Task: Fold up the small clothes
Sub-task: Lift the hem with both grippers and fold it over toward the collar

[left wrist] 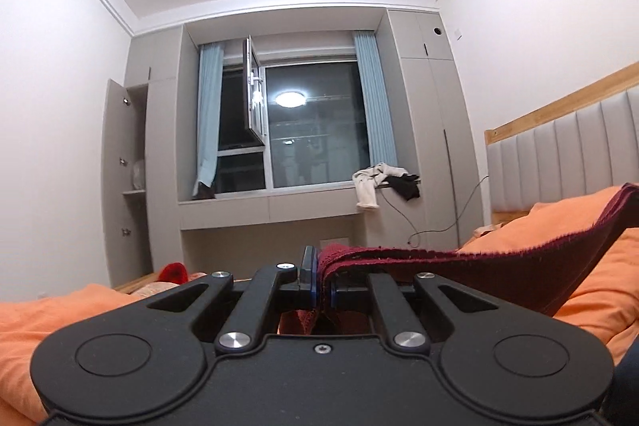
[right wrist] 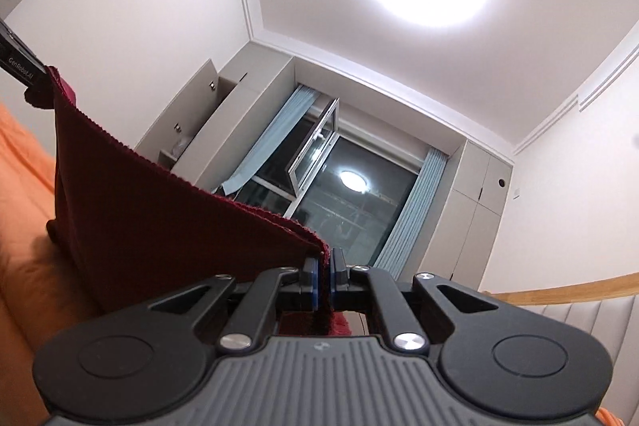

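Observation:
A dark red knitted garment (left wrist: 479, 266) is stretched in the air between both grippers, above an orange bedspread (left wrist: 599, 298). My left gripper (left wrist: 324, 272) is shut on one corner of it, and the cloth runs off to the right and upward. In the right wrist view my right gripper (right wrist: 324, 274) is shut on another corner of the dark red garment (right wrist: 159, 218). Its top edge climbs to the left, where the other gripper (right wrist: 24, 66) pinches it at the picture's edge. The lower part of the cloth hangs out of sight.
The bed's padded headboard (left wrist: 579, 162) with a wooden frame stands at the right. Ahead are a window (left wrist: 311, 122) with blue curtains, clothes (left wrist: 383, 178) on the sill, and a grey wardrobe with an open door (left wrist: 120, 178). A red item (left wrist: 173, 272) lies at the bed's far edge.

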`<act>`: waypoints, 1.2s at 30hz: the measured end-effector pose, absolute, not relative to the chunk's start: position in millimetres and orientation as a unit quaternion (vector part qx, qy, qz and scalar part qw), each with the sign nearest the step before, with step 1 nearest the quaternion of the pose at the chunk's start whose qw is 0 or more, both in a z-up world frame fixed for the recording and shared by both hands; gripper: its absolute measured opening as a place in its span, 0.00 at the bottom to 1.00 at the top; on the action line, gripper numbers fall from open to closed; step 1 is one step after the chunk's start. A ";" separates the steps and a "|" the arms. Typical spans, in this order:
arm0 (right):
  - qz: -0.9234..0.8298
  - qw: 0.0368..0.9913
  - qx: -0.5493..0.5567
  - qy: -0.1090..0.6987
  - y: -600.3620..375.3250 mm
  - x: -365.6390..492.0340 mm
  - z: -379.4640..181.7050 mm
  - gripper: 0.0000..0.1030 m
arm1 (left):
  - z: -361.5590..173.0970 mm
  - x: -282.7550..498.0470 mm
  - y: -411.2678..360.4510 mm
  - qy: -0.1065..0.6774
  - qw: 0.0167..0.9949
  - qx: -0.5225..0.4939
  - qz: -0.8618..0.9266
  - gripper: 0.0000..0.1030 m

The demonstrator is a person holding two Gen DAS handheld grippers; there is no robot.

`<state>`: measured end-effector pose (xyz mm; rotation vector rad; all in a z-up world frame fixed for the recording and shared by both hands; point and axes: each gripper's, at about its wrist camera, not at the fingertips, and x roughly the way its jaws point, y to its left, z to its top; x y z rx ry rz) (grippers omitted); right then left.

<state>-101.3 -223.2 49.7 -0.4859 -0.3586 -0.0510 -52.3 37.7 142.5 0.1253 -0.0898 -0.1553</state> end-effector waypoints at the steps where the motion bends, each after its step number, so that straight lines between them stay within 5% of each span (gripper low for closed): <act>1: -0.027 0.953 -0.243 -0.180 -223.9 -94.2 52.2 0.05 | 145.6 -48.0 37.6 -0.043 0.994 0.062 -0.076 0.05; 17: -0.024 0.969 -0.205 -0.138 -238.4 124.1 88.2 0.05 | 181.6 158.4 41.7 0.014 0.996 0.071 -0.059 0.08; 25: 0.013 0.981 -0.191 -0.009 -239.9 240.3 43.9 0.05 | 135.5 268.7 45.1 0.105 0.992 0.063 -0.036 0.09; 36: 0.034 0.972 -0.212 0.093 -229.0 290.7 2.6 0.14 | 59.7 349.6 77.3 0.231 0.972 0.024 -0.032 0.16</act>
